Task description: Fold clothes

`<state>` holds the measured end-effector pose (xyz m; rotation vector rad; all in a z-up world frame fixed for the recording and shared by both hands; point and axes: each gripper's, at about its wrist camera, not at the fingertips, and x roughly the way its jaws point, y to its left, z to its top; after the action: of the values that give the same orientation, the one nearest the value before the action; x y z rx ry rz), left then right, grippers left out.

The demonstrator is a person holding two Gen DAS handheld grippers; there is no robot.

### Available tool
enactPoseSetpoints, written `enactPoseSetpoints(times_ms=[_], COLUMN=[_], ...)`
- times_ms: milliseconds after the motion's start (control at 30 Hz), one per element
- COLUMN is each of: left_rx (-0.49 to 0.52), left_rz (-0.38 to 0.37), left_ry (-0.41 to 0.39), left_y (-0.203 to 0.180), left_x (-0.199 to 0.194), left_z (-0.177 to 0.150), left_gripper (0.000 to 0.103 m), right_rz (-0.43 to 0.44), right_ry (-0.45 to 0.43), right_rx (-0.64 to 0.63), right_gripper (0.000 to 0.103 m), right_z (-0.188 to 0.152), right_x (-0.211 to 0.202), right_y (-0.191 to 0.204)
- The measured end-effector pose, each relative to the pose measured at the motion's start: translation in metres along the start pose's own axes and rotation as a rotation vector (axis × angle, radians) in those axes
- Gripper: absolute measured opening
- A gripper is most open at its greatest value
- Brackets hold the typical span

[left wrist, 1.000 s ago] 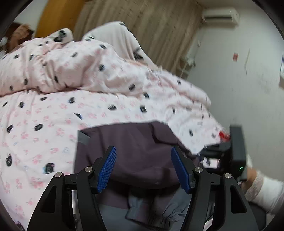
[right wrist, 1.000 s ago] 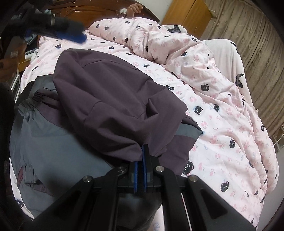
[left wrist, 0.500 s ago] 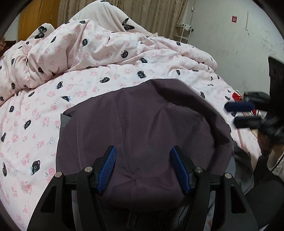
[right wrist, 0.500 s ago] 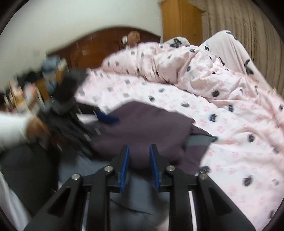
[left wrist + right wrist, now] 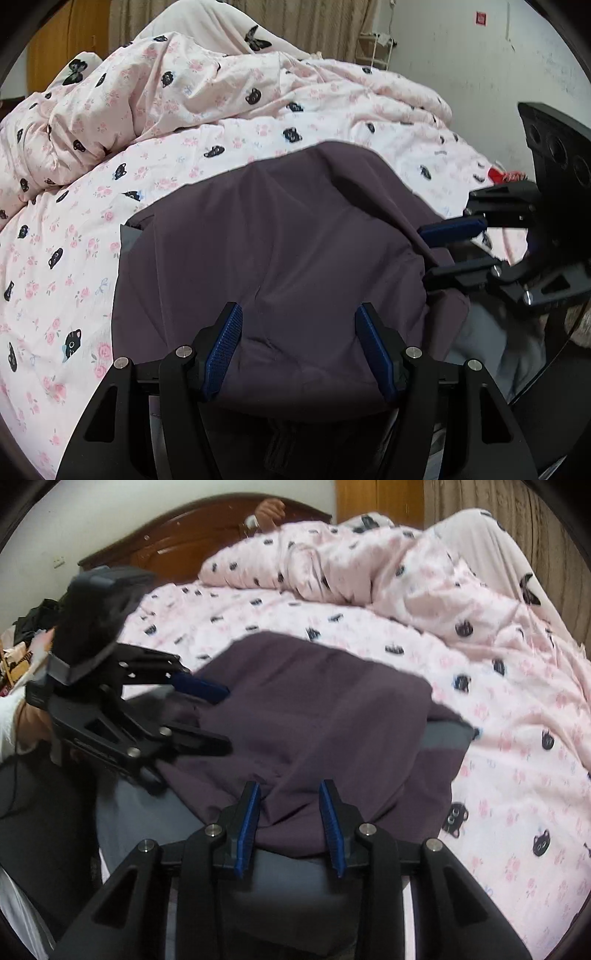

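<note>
Released from its clenched pinch, right gripper (image 5: 290,825) is opening over the soft, light purple-grey jacket (image 5: 288,251) on the bed (image 5: 66,266), left gripper (image 5: 299,354) released; grasp at hem corners.

The purple garment (image 5: 295,240) is soft, matt cloth. The pink quilt (image 5: 258,103) is thin, crinkly cloth. Each tool (image 5: 299,354) is black plastic with ribbed blue pads (image 5: 223,354). The headboard (image 5: 177,542) is shiny wood.

Dark purple garment (image 5: 295,236) with grey panels, folded over on itself into a rumpled mound, lies on the pink cat-print bedspread (image 5: 74,266) near the bed's edge. A grey corner (image 5: 447,738) pokes out at one side.
</note>
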<state>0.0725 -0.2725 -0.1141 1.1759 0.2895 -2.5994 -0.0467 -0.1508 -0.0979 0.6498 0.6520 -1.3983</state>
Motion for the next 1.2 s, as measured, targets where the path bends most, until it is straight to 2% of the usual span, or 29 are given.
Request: enactPoseSetpoints(times_ms=[267, 467, 667, 800, 900, 967, 1000, 1067, 1133, 1200], left_rx=[0.028, 0.063, 0.048, 0.019, -0.020, -0.054, -0.067, -0.090, -0.120, -0.142], left_rz=[0.000, 0.019, 0.014, -0.022, -0.071, -0.109, -0.116, -0.120, -0.116, -0.117], left_ry=[-0.006, -0.019, -0.027, -0.034, -0.062, -0.081, -0.091, -0.111, -0.136, -0.148], left_y=[-0.001, -0.004, -0.002, 0.001, 0.006, 0.010, 0.011, 0.013, 0.013, 0.012], left_x=[0.003, 0.003, -0.004, -0.016, -0.032, -0.043, -0.049, -0.059, -0.069, -0.076], left_z=[-0.005, -0.008, -0.012, -0.017, -0.022, -0.025, -0.027, -0.031, -0.037, -0.045], left_gripper=[0.059, 0.059, 0.059, 0.059, 0.059, 0.059, 0.059, 0.059, 0.059, 0.062], right_rz=[-0.005, -0.012, -0.017, -0.009, 0.030, 0.044, 0.045, 0.035, 0.024, 0.021], right_ry=[0.042, 0.037, 0.012, -0.009, -0.027, -0.045, -0.056, -0.076, -0.096, -0.130], right_rx=[0.003, 0.015, 0.037, 0.059, 0.096, 0.122, 0.134, 0.146, 0.159, 0.189], right_gripper=[0.038, 0.038, 0.039, 0.039, 0.039, 0.045, 0.052, 0.061, 0.077, 0.083], right_z=[-0.010, -0.015, -0.018, -0.020, -0.020, -0.020, -0.020, -0.020, -0.020, -0.024], right_x=[0.017, 0.021, 0.019, 0.015, 0.009, 0.000, -0.005, -0.017, -0.029, -0.043], right_y=[-0.006, -0.006, -0.007, -0.008, -0.015, -0.019, -0.020, -0.018, -0.016, -0.014])
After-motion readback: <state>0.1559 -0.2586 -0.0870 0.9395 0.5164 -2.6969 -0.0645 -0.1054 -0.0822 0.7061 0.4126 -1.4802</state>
